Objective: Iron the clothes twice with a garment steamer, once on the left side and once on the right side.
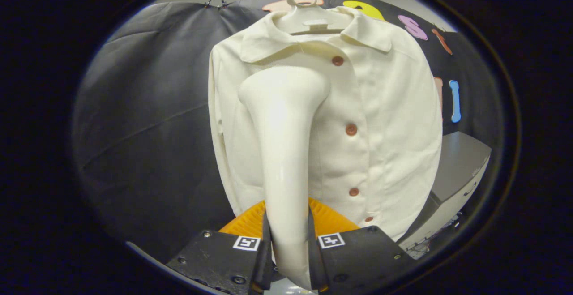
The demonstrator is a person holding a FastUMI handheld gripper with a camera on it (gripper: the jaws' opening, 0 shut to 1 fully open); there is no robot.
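Note:
A cream shirt (385,120) with brown buttons hangs on a pale hanger (313,19) against the booth's black wall. My gripper (287,241) is shut on the handle of a cream garment steamer (284,151), both fingers pressing its sides. The steamer rises from between the fingers, and its wide head lies against the shirt's upper left chest, left of the button row and below the collar. It hides part of the shirt's left front.
A grey box or cabinet (456,174) stands beyond the shirt's lower right side. An orange ribbed part (331,219) shows just behind the fingers. Black cloth (147,120) hangs to the left of the shirt.

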